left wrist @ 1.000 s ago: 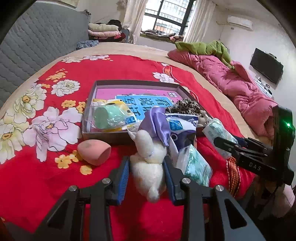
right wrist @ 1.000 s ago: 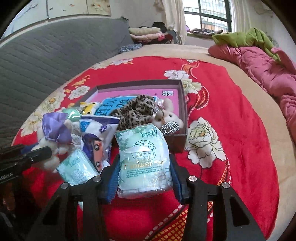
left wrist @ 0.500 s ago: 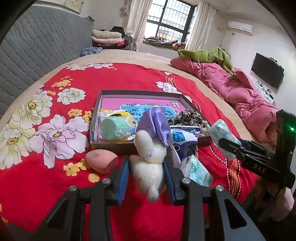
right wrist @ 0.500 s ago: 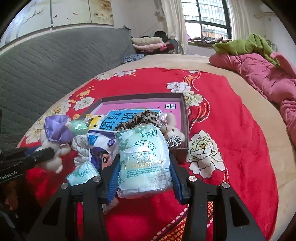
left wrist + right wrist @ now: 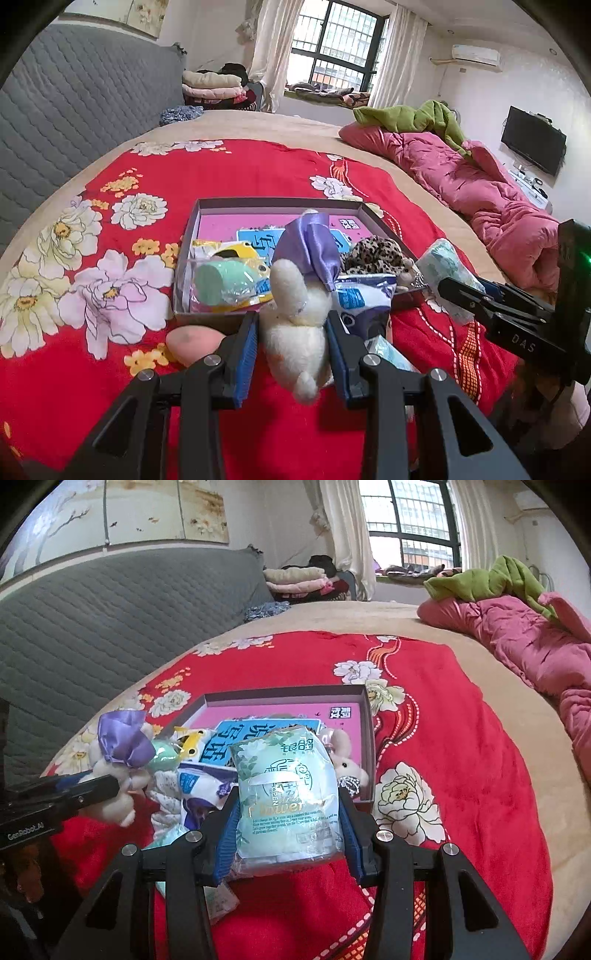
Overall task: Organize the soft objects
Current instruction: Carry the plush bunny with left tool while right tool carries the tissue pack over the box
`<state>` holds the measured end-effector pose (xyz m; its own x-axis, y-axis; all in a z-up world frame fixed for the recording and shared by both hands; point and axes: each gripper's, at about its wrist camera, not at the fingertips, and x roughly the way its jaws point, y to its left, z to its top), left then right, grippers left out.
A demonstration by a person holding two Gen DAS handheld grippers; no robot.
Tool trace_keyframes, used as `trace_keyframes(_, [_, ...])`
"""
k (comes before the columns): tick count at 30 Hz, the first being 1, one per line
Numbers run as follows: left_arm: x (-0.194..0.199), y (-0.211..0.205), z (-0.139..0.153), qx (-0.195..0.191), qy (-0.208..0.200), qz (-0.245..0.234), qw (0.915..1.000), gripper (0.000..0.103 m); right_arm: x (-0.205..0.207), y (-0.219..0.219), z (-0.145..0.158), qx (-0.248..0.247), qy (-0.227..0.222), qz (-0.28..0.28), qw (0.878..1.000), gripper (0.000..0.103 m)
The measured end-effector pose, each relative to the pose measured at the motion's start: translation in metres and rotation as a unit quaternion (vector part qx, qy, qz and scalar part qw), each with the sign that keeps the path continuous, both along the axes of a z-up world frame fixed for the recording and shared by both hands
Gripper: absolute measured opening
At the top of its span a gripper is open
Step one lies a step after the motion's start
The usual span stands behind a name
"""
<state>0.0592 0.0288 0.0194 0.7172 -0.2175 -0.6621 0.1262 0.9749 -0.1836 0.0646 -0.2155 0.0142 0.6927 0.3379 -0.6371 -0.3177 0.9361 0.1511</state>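
My left gripper [image 5: 293, 332] is shut on a white plush rabbit [image 5: 299, 325] with a purple satin bow, held above the red bedspread in front of a shallow brown box [image 5: 280, 202]. My right gripper [image 5: 288, 816] is shut on a pale green tissue pack [image 5: 288, 794], lifted near the box's front right corner. The box [image 5: 365, 716] holds a mint sponge in clear packaging [image 5: 221, 284], a leopard-print soft toy [image 5: 373, 254] and a small plush [image 5: 345, 760]. A peach makeup sponge [image 5: 192, 343] lies on the bedspread left of my left gripper.
A blue and white packet [image 5: 362, 299] and another tissue pack [image 5: 388, 350] lie against the box's front. A pink quilt [image 5: 480, 192] with a green blanket lies along the right. A grey padded headboard [image 5: 110, 620] stands at left, folded clothes [image 5: 214, 85] behind.
Both grippers have tilted up a little with their loads, so the box and bed sit lower in both views. The grips have not altered.
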Motion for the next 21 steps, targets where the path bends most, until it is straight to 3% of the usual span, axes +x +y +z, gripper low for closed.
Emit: trace_keyframes(21, [0.039, 0.002, 0.000, 0.012, -0.007, 0.023, 0.9996, 0.036, 0.021, -0.017, 0.009, 0.032, -0.018, -0.033, 0.999, 0.050])
